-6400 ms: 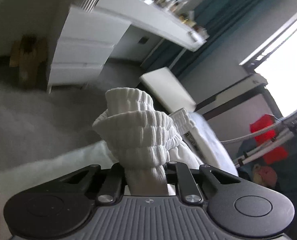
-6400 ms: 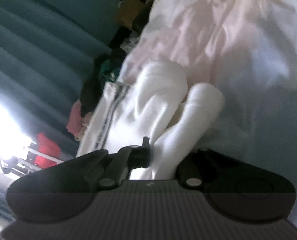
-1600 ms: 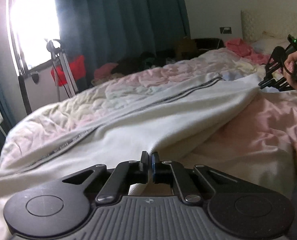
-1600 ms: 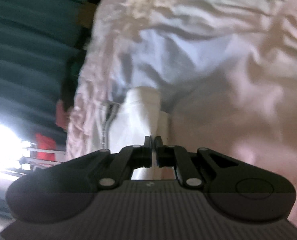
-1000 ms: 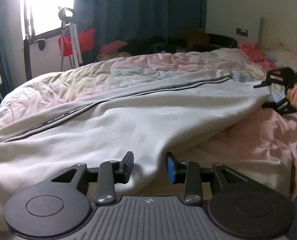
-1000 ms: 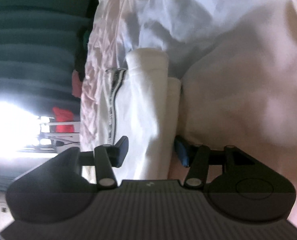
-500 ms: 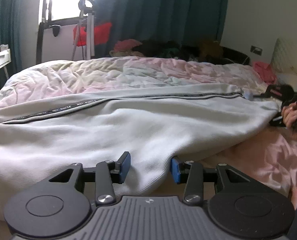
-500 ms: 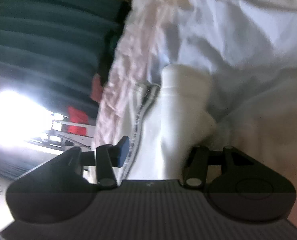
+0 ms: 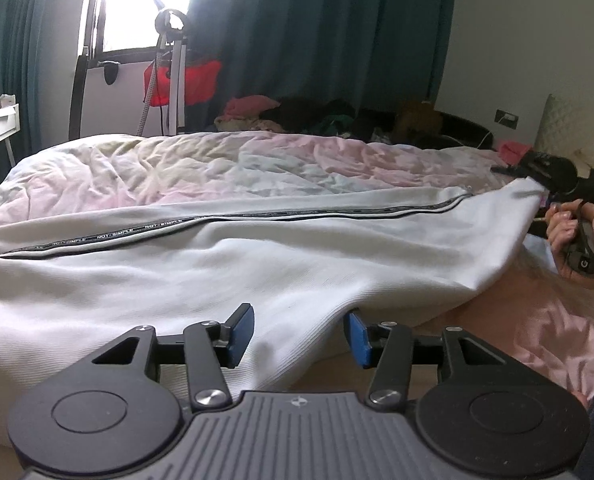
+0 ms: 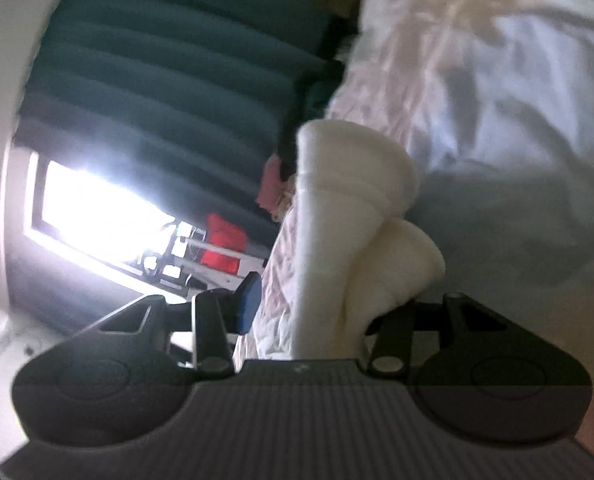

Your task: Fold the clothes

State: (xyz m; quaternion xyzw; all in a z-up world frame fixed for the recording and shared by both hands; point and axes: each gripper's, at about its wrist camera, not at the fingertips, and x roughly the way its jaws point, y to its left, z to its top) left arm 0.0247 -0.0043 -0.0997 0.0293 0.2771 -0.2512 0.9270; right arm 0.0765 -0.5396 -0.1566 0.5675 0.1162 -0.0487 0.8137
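A white garment [image 9: 257, 264] of finely ribbed matt cloth is seen, trimmed with a woven printed tape [image 9: 233, 220]. The bedspread [image 9: 225, 164], at twelve o'clock from it, is of crumpled cloth with a faint sheen. Heavy matt fabric forms the curtain [image 9: 317, 28].

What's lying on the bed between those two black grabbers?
White trousers with a dark side stripe stretch from the left gripper to the right gripper, seen in the left wrist view.
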